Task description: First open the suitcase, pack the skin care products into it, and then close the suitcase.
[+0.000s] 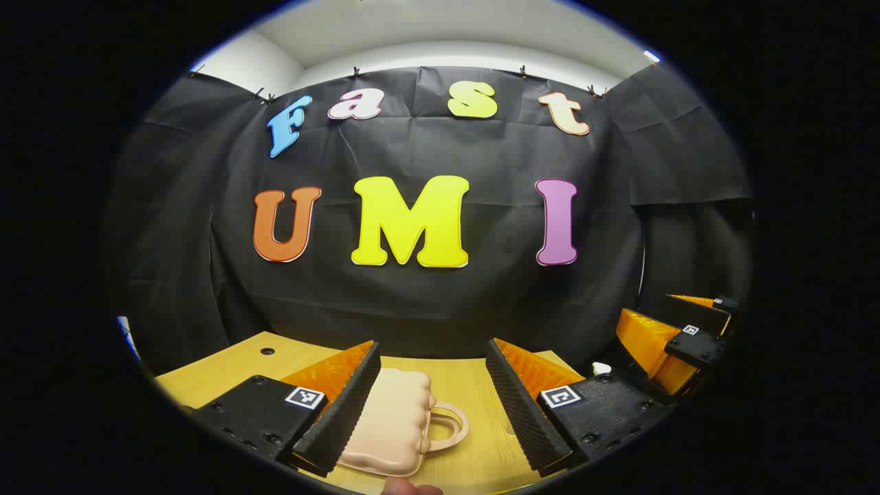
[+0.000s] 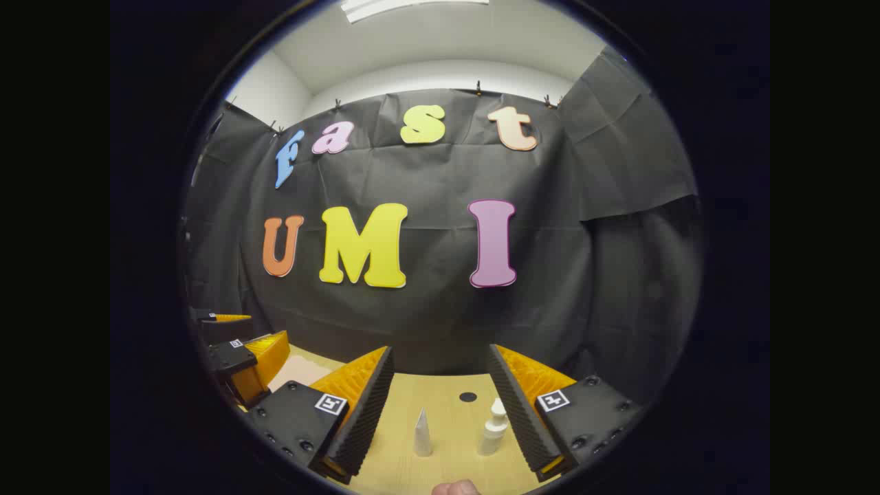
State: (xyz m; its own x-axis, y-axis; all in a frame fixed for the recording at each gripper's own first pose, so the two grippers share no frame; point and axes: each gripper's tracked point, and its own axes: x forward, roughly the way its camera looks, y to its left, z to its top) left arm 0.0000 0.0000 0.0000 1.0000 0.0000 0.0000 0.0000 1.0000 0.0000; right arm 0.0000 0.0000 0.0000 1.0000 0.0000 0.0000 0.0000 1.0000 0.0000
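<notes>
A pale pink suitcase [image 1: 392, 426] and two white bottles [image 2: 423, 434] [image 2: 493, 427] are seen on a light wood-grain table [image 2: 454, 412].

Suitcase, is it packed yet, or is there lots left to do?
Nothing looks done yet. The suitcase lies shut on the table, between the left gripper's open jaws. The cone tube and pump bottle stand unpacked before the open right gripper. Opening, packing and closing all remain.
</notes>
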